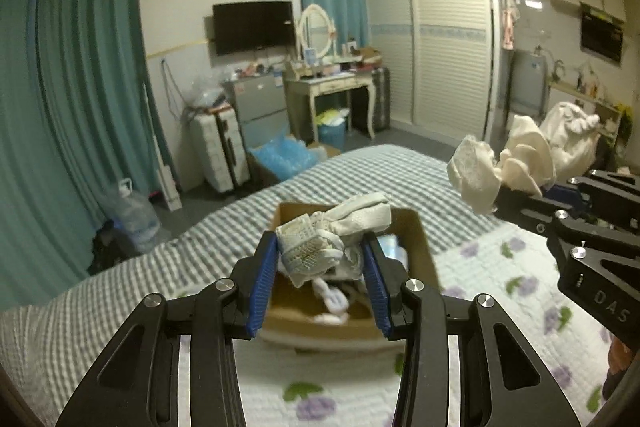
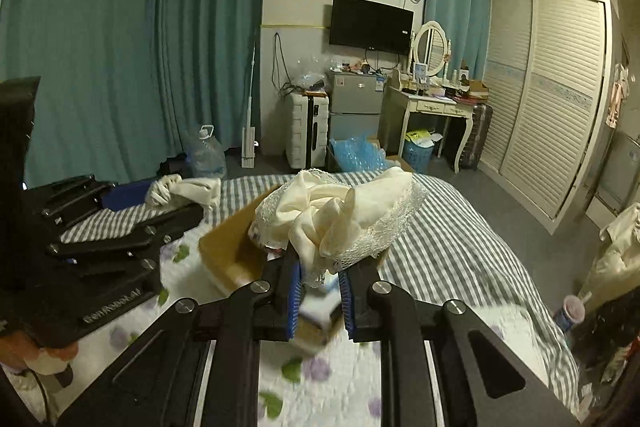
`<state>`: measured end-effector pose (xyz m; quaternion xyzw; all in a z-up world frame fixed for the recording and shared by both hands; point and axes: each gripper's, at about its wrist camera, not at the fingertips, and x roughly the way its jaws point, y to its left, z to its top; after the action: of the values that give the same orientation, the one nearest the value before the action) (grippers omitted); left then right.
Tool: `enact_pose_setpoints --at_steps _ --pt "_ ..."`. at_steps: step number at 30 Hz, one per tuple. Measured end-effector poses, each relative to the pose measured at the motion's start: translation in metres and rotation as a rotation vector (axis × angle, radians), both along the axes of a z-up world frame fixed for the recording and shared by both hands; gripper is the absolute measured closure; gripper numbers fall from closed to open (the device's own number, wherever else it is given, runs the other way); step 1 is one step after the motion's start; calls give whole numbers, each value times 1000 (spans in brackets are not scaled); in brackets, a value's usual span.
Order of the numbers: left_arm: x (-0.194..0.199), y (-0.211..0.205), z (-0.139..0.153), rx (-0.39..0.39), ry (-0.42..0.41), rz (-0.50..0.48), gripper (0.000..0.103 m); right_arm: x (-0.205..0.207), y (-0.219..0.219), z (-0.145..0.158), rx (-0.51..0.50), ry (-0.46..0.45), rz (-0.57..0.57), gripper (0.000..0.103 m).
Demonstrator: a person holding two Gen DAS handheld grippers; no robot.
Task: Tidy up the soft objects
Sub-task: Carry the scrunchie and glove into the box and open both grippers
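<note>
An open cardboard box (image 1: pixel 416 239) sits on the bed with white soft items inside. My left gripper (image 1: pixel 320 259) is shut on a white glove (image 1: pixel 340 227) and holds it above the box. My right gripper (image 2: pixel 320 287) is shut on a cream lace-edged cloth (image 2: pixel 336 215), bunched above the box (image 2: pixel 228 247). In the left wrist view the right gripper (image 1: pixel 504 193) holds the cloth (image 1: pixel 500 163) to the right of the box. In the right wrist view the left gripper (image 2: pixel 188 205) with the glove (image 2: pixel 180 189) is at the left.
The bed has a grey striped cover (image 1: pixel 120 291) and a white floral quilt (image 1: pixel 500 267). Beyond its foot stand a water jug (image 1: pixel 134 215), a white suitcase (image 1: pixel 218 151), a box of blue plastic (image 1: pixel 284 155), a dressing table (image 1: pixel 332 83) and a wardrobe (image 1: pixel 440 47).
</note>
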<state>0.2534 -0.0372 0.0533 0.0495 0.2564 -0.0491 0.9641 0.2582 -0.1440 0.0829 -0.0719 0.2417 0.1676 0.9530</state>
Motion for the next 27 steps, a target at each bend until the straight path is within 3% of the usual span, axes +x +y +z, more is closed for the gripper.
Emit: enact_pose_setpoints --at_steps 3,8,13,17,20,22,24,27 --pt "39 6 -14 -9 21 7 62 38 12 -10 4 17 0 87" --pt "93 3 -55 49 77 1 62 102 21 -47 14 74 -15 87" --pt "118 0 -90 55 127 -6 62 159 24 -98 26 157 -28 87" --pt "126 -4 -101 61 127 -22 61 182 26 -127 36 199 -29 86" --pt "120 -7 -103 73 111 -38 57 190 28 -142 -1 209 -50 71" --pt "118 -11 -105 104 120 -31 48 192 25 -145 8 213 -66 52" --pt "115 -9 -103 110 118 7 27 189 18 -142 11 206 -92 50" --pt "106 -1 -91 59 126 41 22 178 5 -127 28 198 -119 42"
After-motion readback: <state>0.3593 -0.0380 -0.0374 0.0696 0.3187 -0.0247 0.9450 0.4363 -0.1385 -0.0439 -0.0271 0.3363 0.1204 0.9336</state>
